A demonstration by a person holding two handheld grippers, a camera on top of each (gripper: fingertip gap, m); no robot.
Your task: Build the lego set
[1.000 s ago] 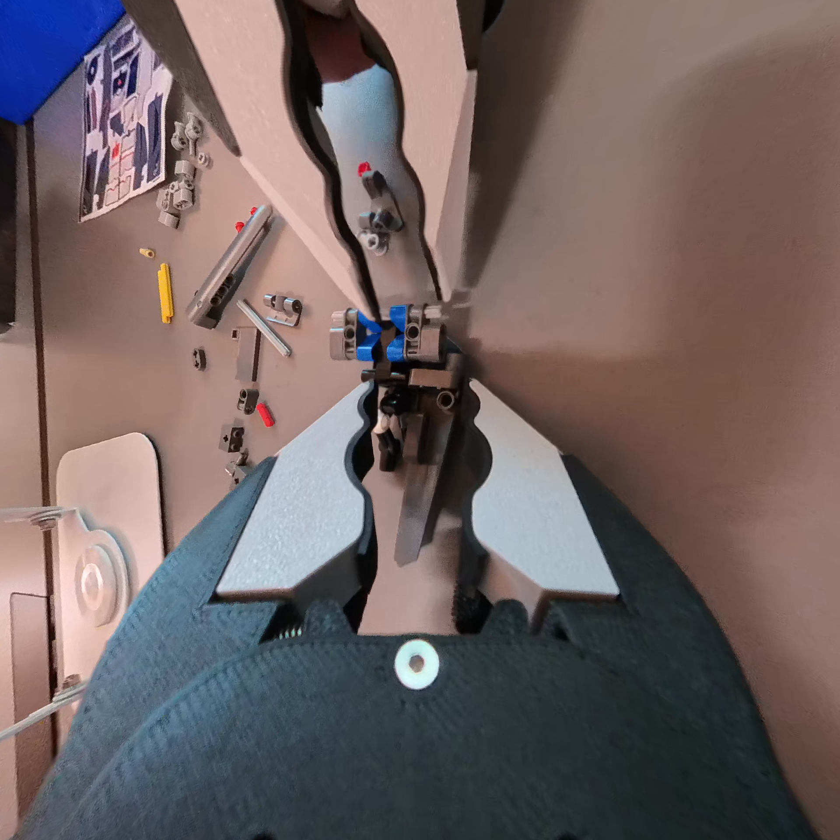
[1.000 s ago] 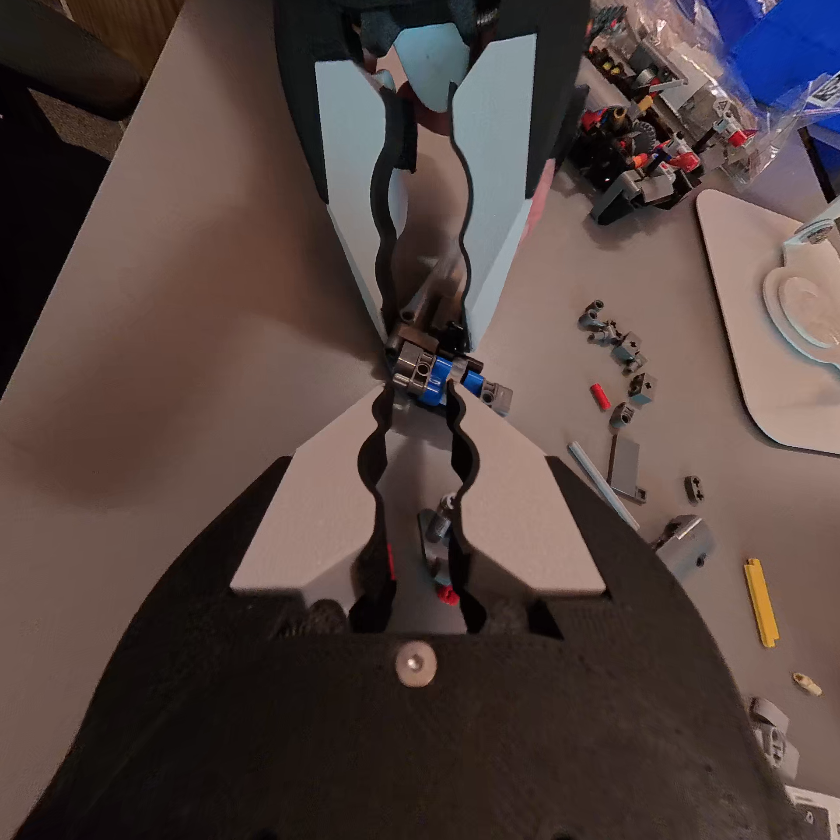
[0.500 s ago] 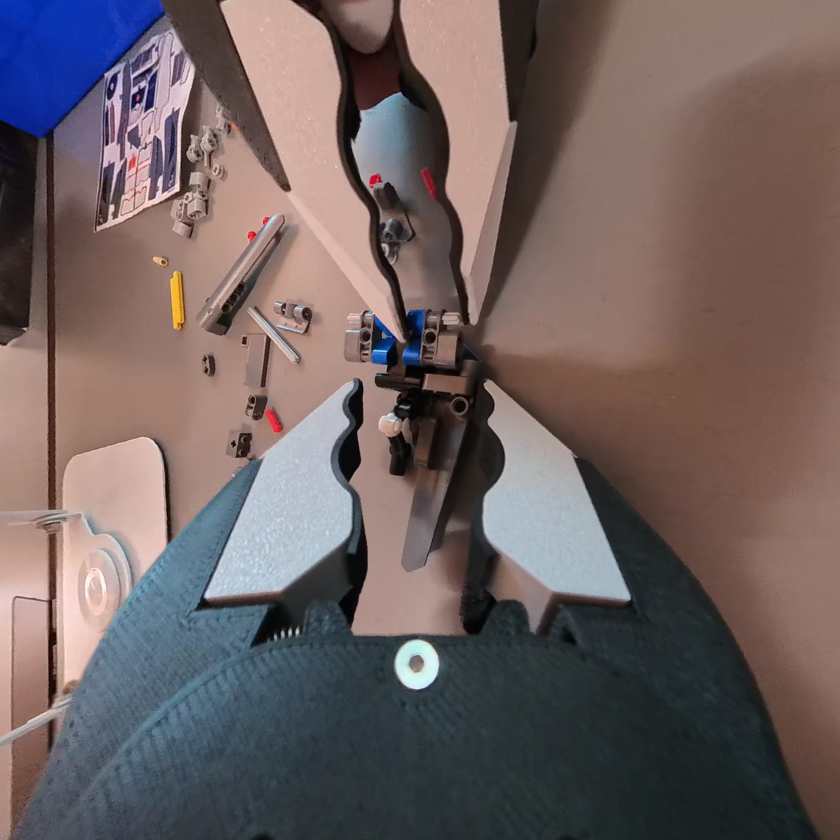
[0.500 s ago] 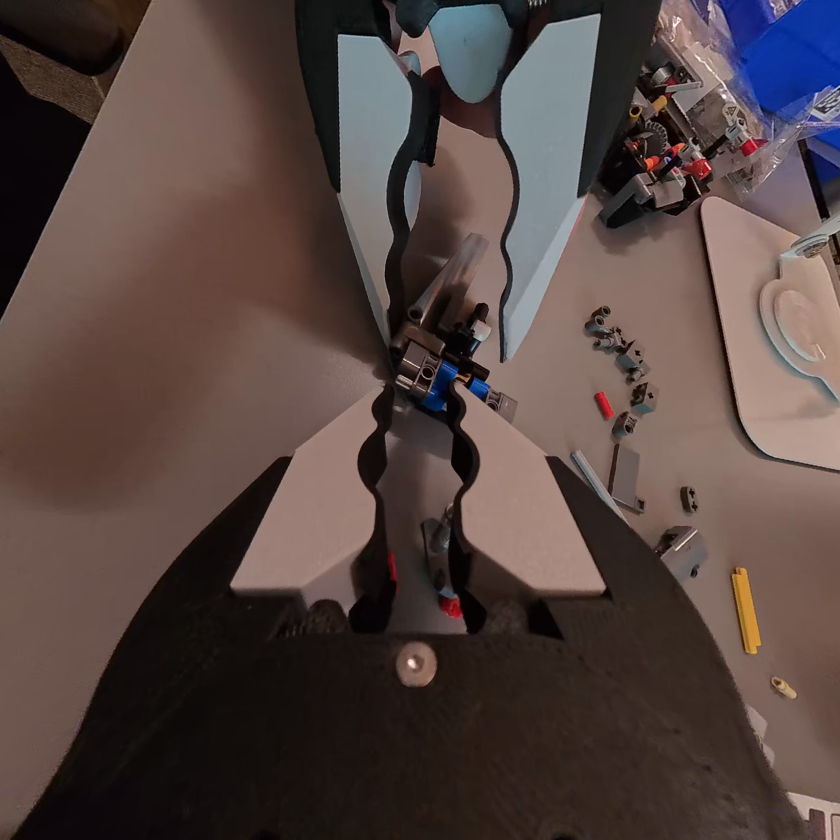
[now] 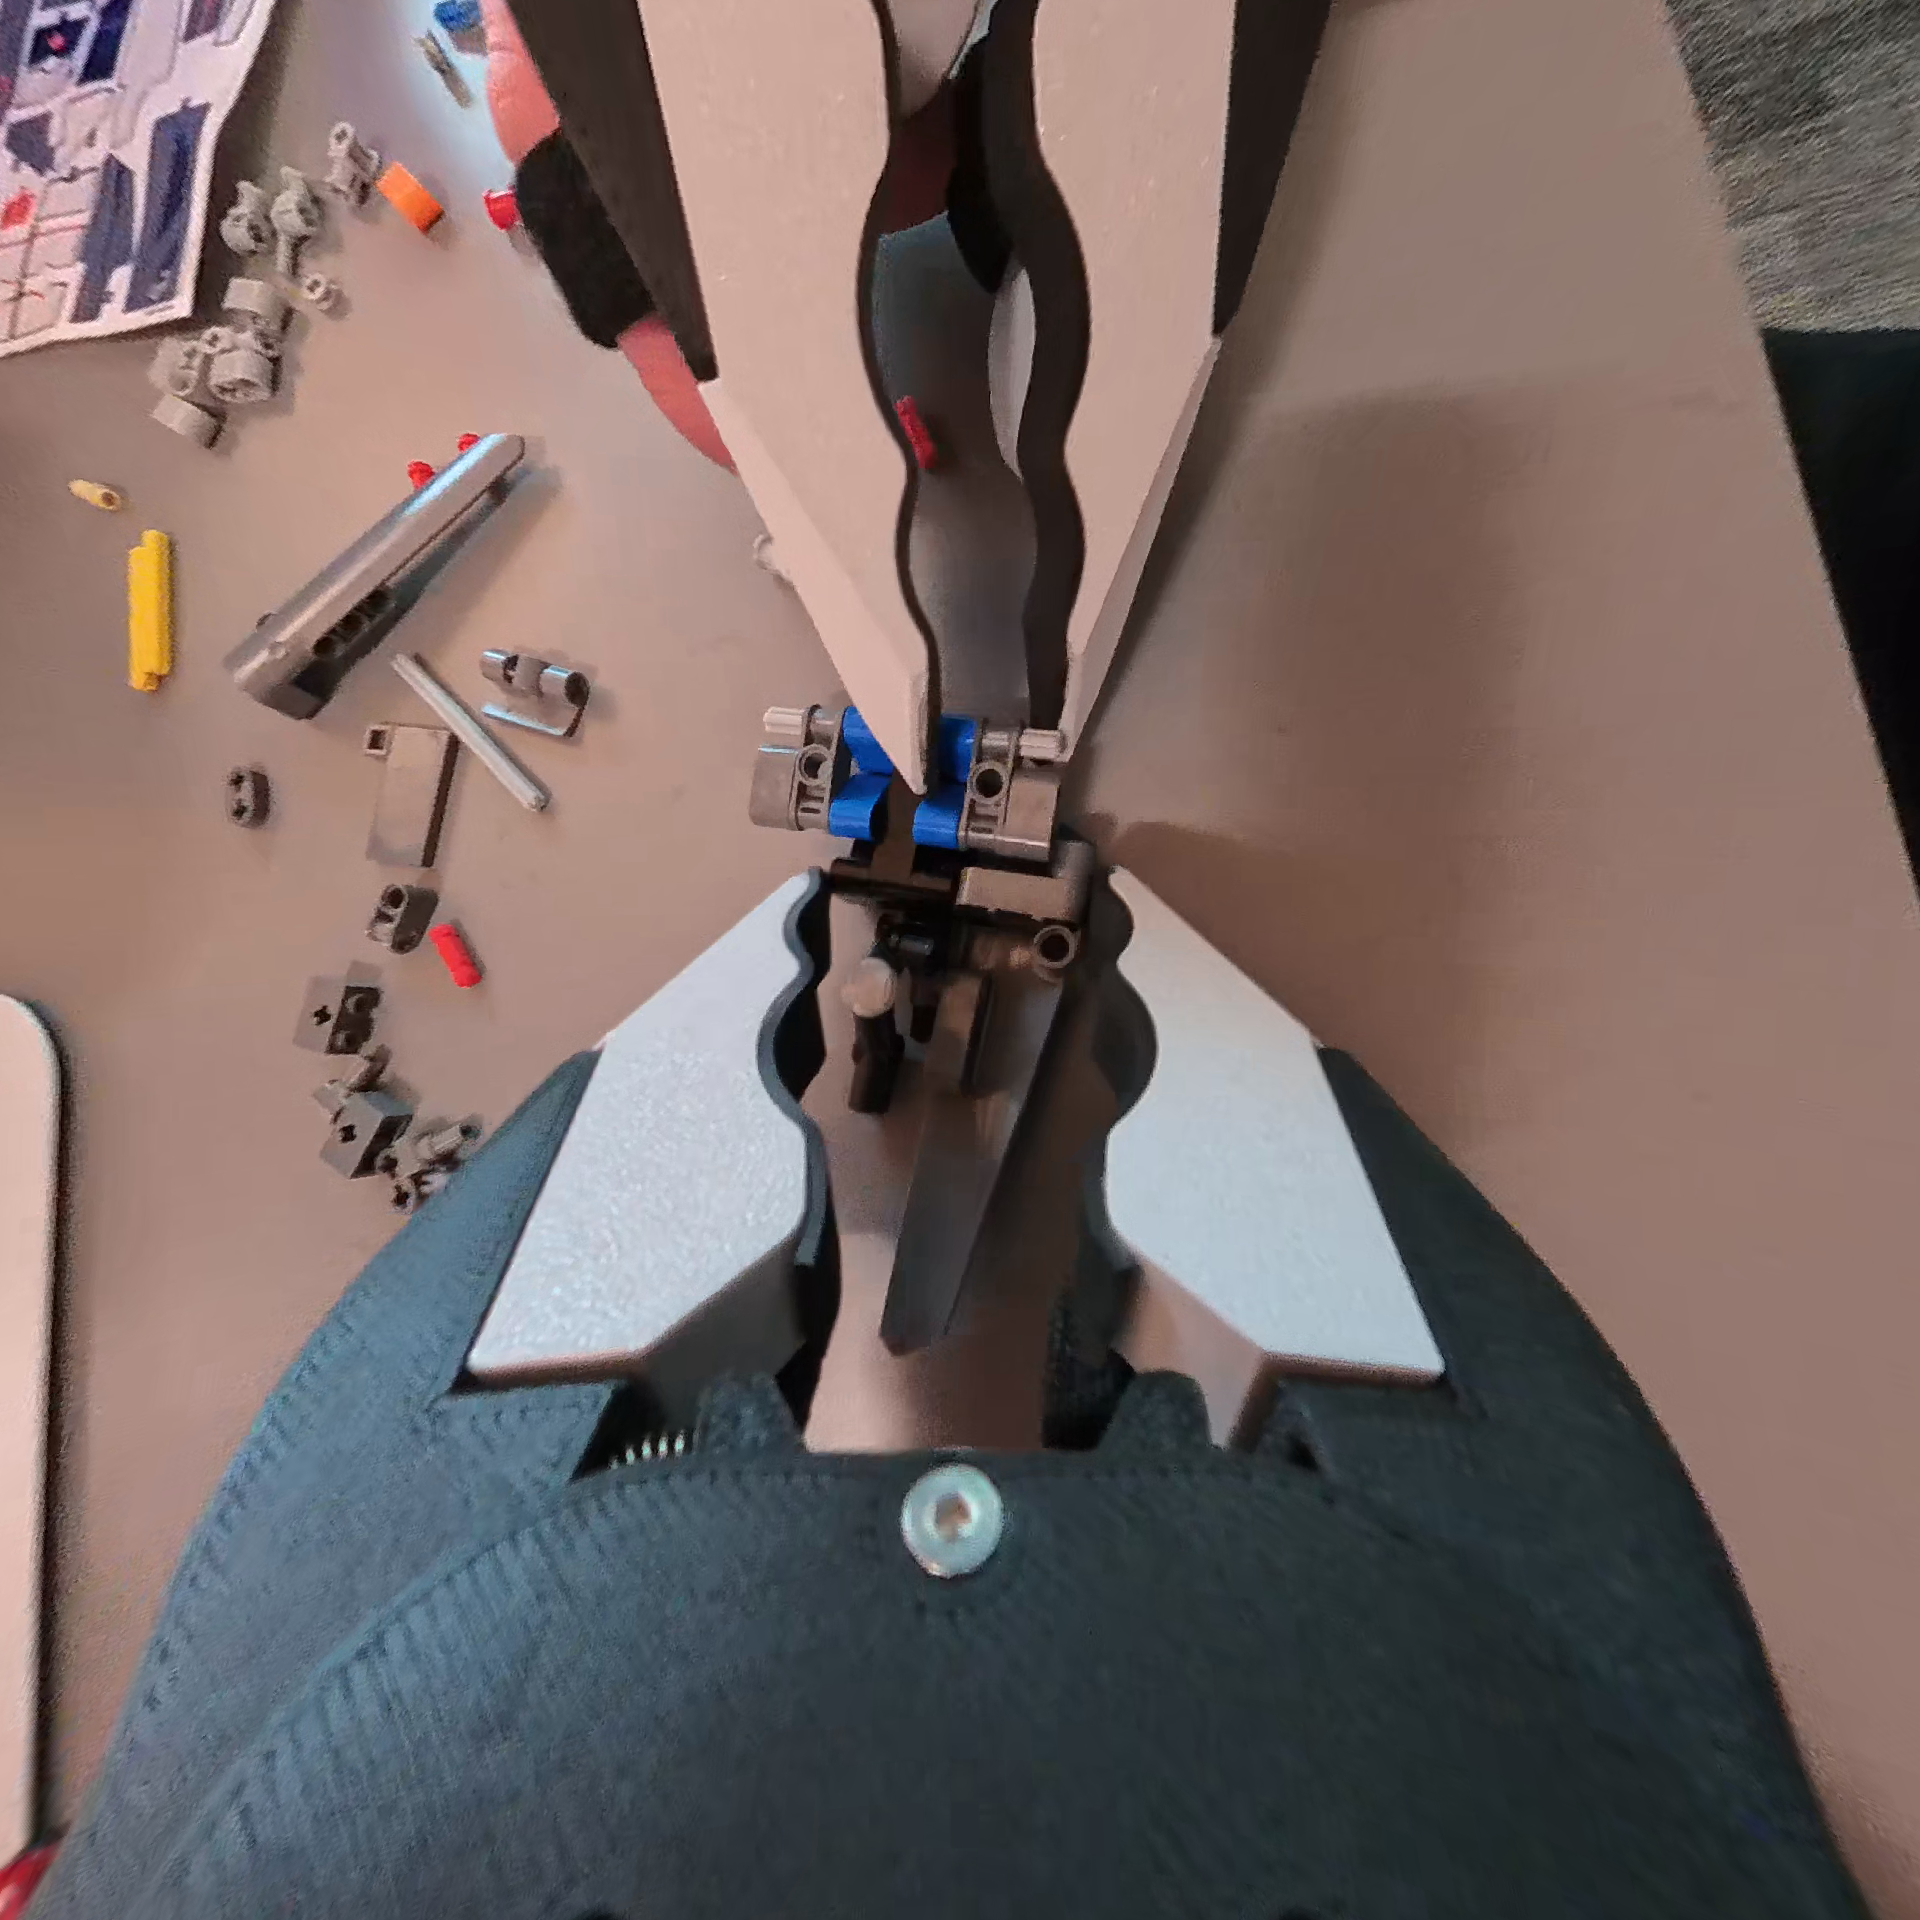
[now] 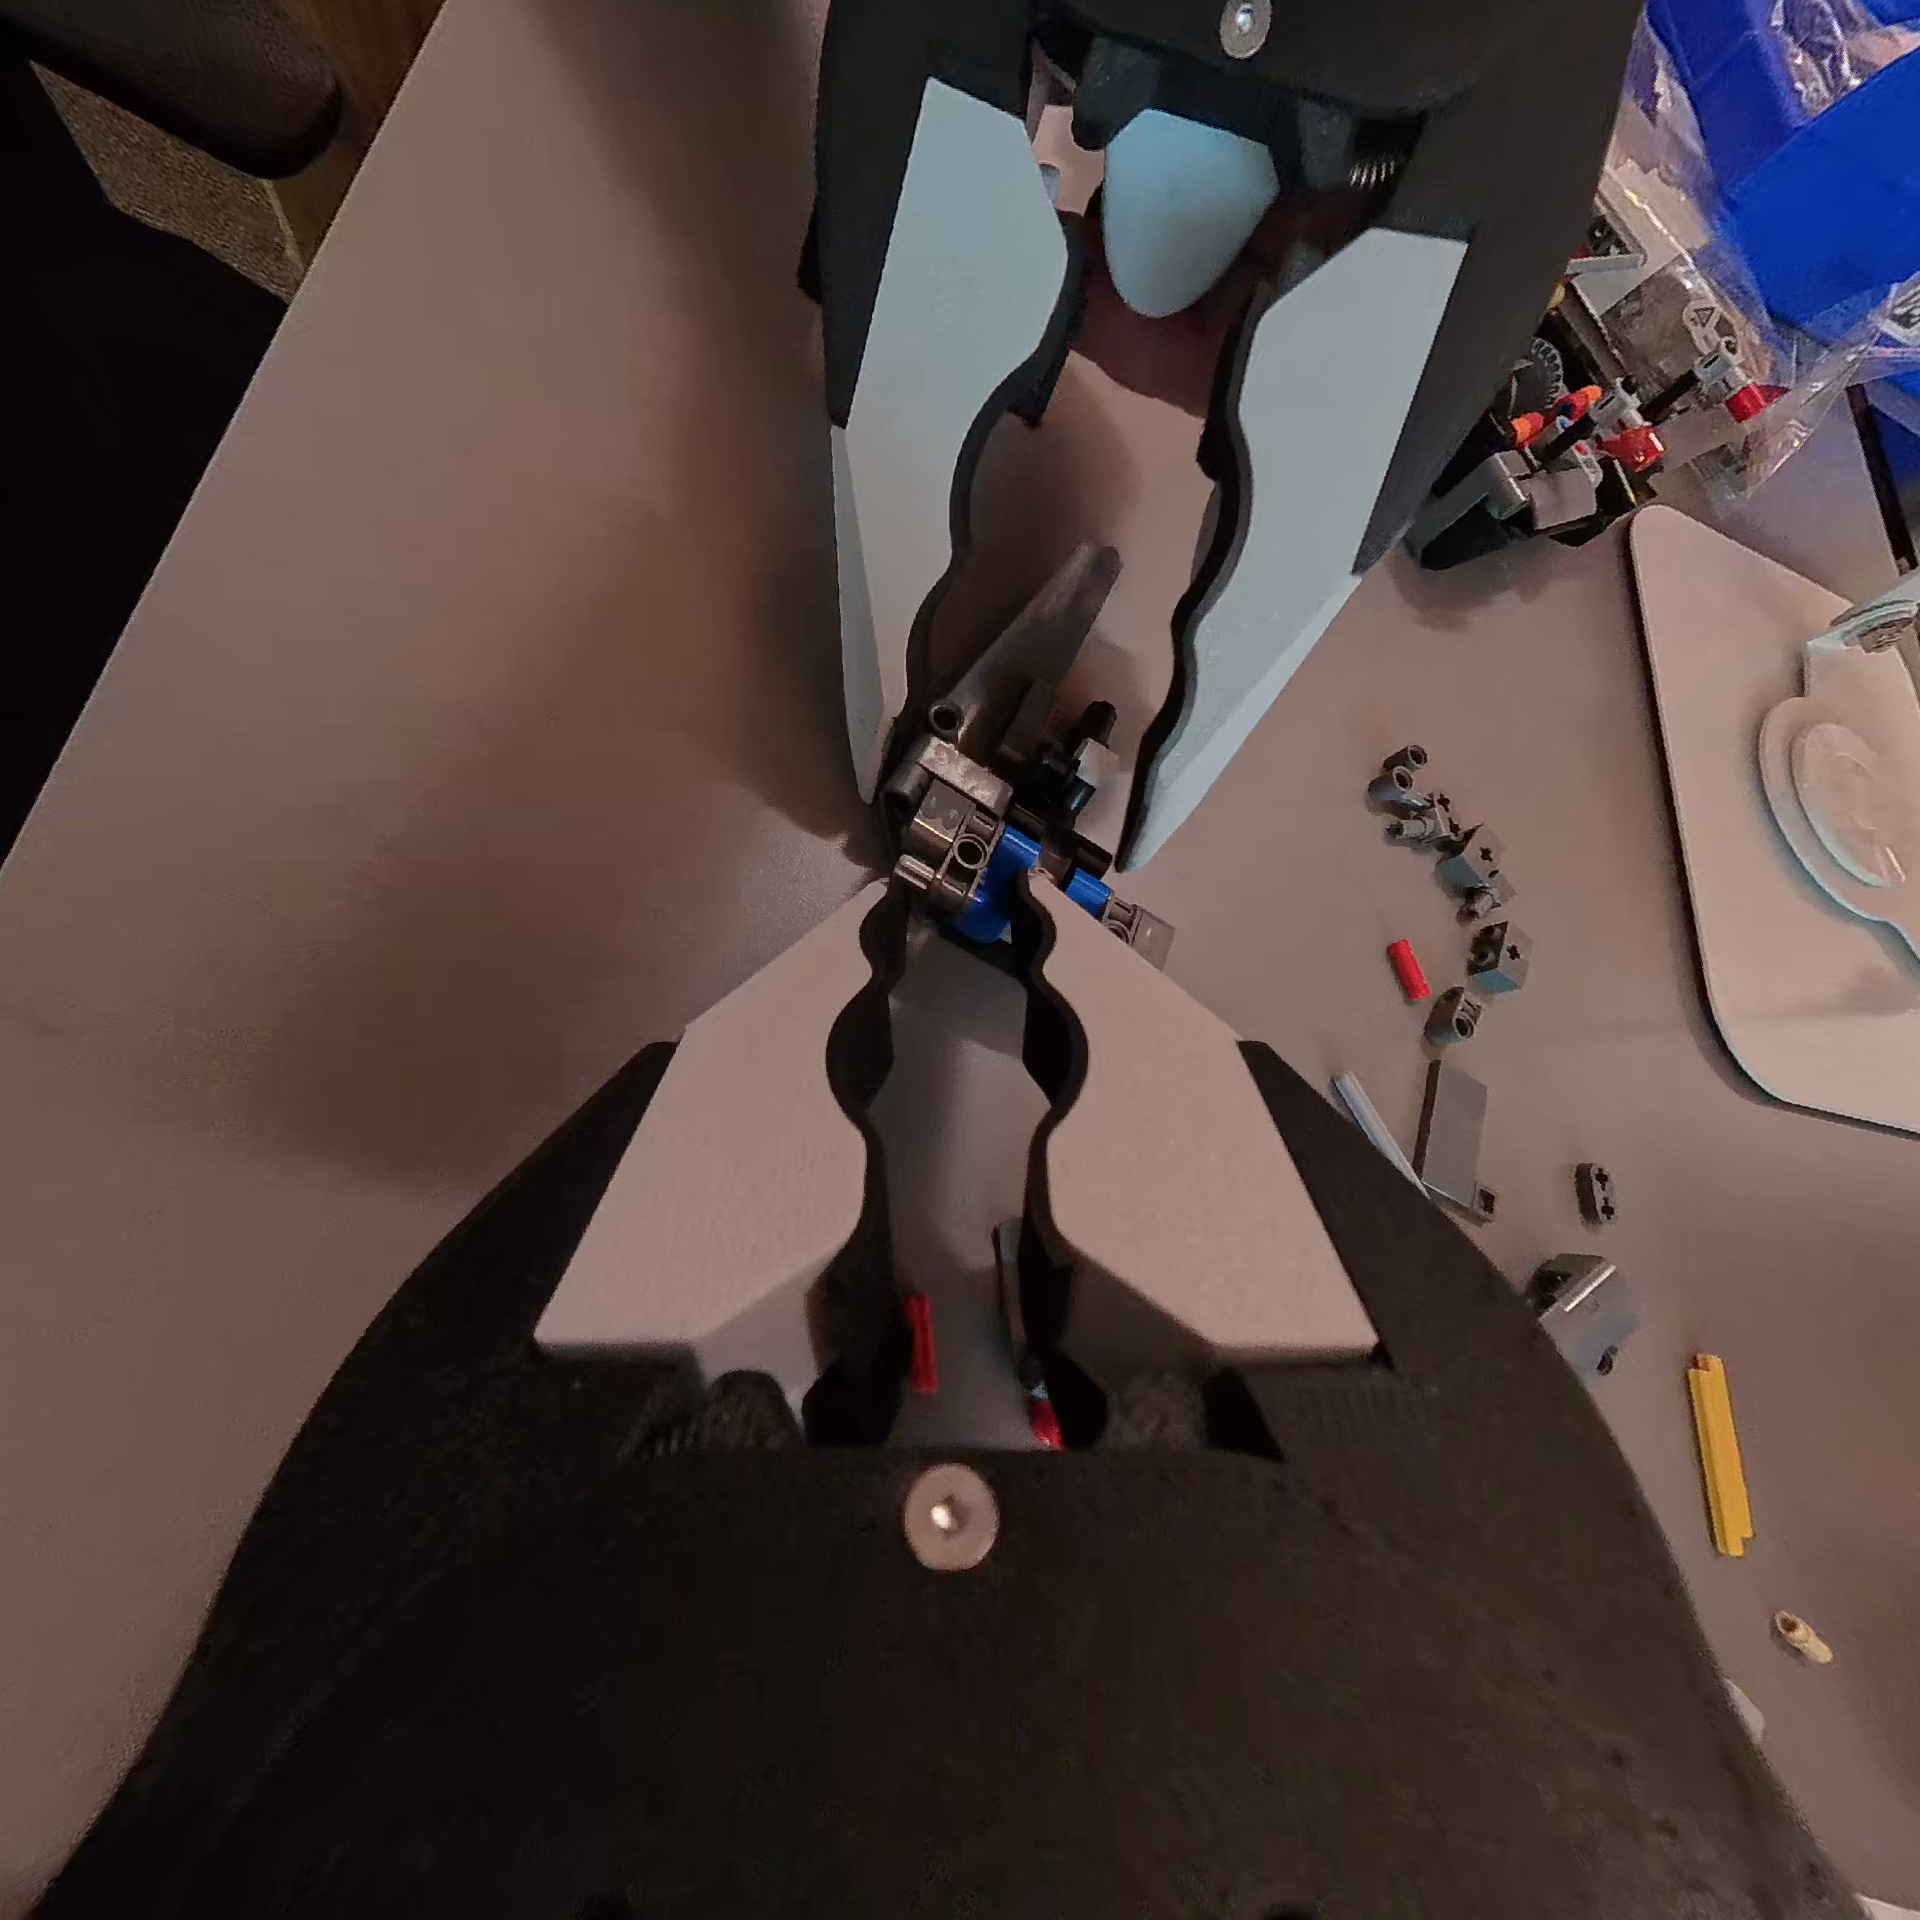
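Assembly (image 5: 914,821) sits on table (image 5: 1455,727), between left gripper (image 5: 961,904) on its near side and right gripper (image 5: 987,727) on its far side, tips facing each other. In left wrist view, loose parts lie left of assembly: beam (image 5: 364,582), axle (image 5: 468,732) just right of plate (image 5: 410,795), pin (image 5: 454,954) nearer. Sheet (image 5: 94,166) lies far left; mat (image 5: 21,1351) at near left edge.
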